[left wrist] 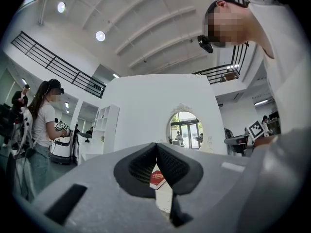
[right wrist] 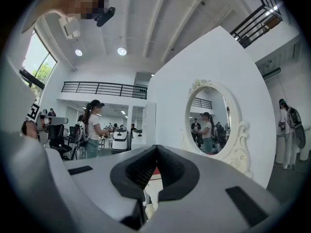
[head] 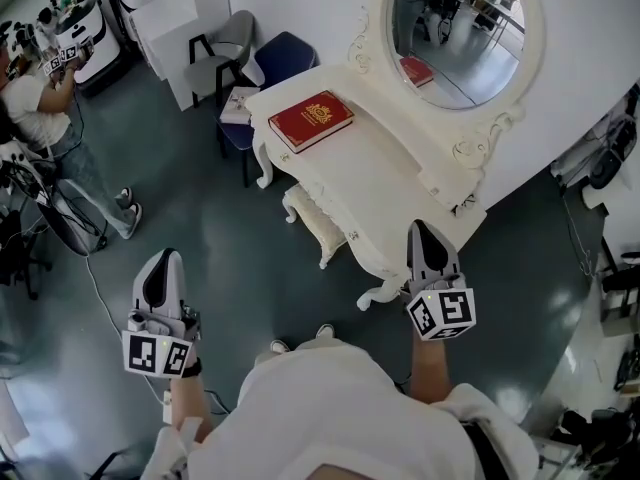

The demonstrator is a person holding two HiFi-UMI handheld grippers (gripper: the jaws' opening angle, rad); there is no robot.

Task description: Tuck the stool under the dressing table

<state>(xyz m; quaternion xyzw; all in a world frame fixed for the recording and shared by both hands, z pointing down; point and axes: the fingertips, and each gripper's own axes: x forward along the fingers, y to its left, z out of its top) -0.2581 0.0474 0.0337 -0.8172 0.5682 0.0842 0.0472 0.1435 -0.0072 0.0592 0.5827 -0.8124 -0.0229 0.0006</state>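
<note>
Facing the white dressing table (head: 380,183) from its near end, shoes (head: 325,331) on dark glossy floor (head: 230,258). Holds left gripper (head: 166,260) over bare floor, well left of the table, pads pressed together with nothing between. Holds right gripper (head: 420,230) just over the table's near corner, likewise closed tight and empty. Shows the stool (head: 312,223) along the table's front side, opposite the mirror (head: 462,30), cream seat partly beneath the tabletop edge, outer edge and two curved legs out on the floor. Leaves a wide open stretch of floor between stool and left gripper. Carries a red book (head: 311,120) flat near the far end of the tabletop, rest of the top bare and white. Backs onto a curved white wall (head: 570,78) with the oval mirror in an ornate frame. Beyond the far end, a grey chair (head: 228,46) and a blue chair (head: 283,60) close to the table; farther left, another person (head: 45,113) standing.
</note>
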